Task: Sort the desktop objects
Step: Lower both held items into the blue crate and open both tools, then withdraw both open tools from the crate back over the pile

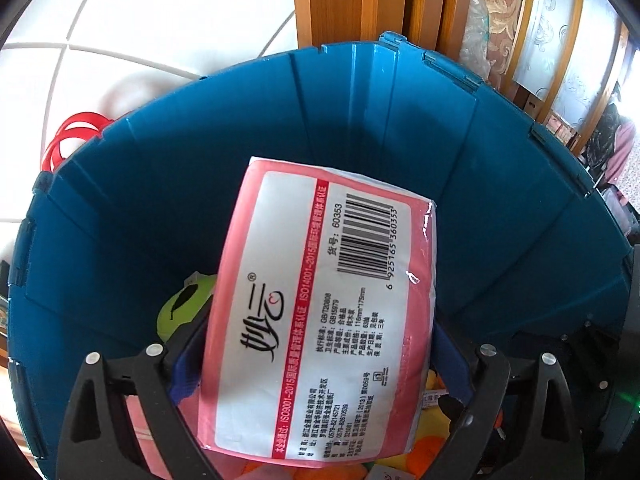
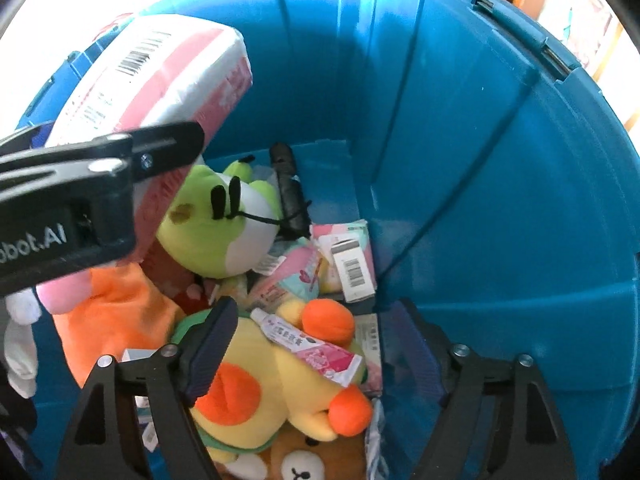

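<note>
left gripper [image 1: 320, 364] grasps the pink tissue pack [image 1: 316, 300], long axis pointing away along the fingers, held above the toys inside the blue bin [image 1: 120, 220]. right gripper [image 2: 316, 344] released, empty, over the yellow plush [image 2: 280, 384].

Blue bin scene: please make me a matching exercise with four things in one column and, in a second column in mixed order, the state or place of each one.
Things:
1. pink tissue pack
2. green frog plush
3. pink tube
4. right gripper

States or places:
A. lying on the yellow plush
B. open and empty, above the toys
C. held by the left gripper over the blue bin
D. resting in the bin, under the pack

Pairs: 1-C, 2-D, 3-A, 4-B
</note>
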Demonstrator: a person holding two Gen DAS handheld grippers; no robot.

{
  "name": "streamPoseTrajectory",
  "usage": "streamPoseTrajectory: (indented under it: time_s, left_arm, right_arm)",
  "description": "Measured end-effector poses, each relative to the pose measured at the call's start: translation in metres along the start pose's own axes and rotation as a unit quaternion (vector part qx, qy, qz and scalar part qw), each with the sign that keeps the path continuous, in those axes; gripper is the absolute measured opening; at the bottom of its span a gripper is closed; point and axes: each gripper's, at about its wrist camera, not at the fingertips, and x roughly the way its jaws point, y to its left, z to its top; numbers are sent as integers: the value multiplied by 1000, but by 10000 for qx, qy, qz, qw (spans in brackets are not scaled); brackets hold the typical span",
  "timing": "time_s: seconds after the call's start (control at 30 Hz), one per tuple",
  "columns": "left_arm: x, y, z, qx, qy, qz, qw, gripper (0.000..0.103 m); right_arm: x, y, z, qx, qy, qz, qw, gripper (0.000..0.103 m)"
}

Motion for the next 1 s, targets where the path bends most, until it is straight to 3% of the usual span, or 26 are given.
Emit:
streamPoseTrajectory:
  time_s: [0.17, 0.3, 0.47, 0.63, 1.0]
  left_arm:
    - [-19, 9, 0, -222, -449, -273, 9984, 103]
    - [-12, 13, 2, -292, -298, -359, 9985, 103]
    - [-9, 13, 1, -264, -220, -274, 9990, 103]
    - [-12, 13, -2, -143, -212, 107, 9996, 103]
    - [-25, 27, -8, -576, -192, 313, 9977, 103]
  right_arm:
    - [0, 2, 3, 49, -32, 120, 9999, 86]
    - [2, 5, 3, -27, -42, 97, 9999, 87]
    - [2, 6, 3, -34, -21, 117, 9999, 88]
    - [0, 6, 4, -23, -34, 131, 9999, 89]
    - [-2, 8, 5, 2, -69, 198, 9998, 93]
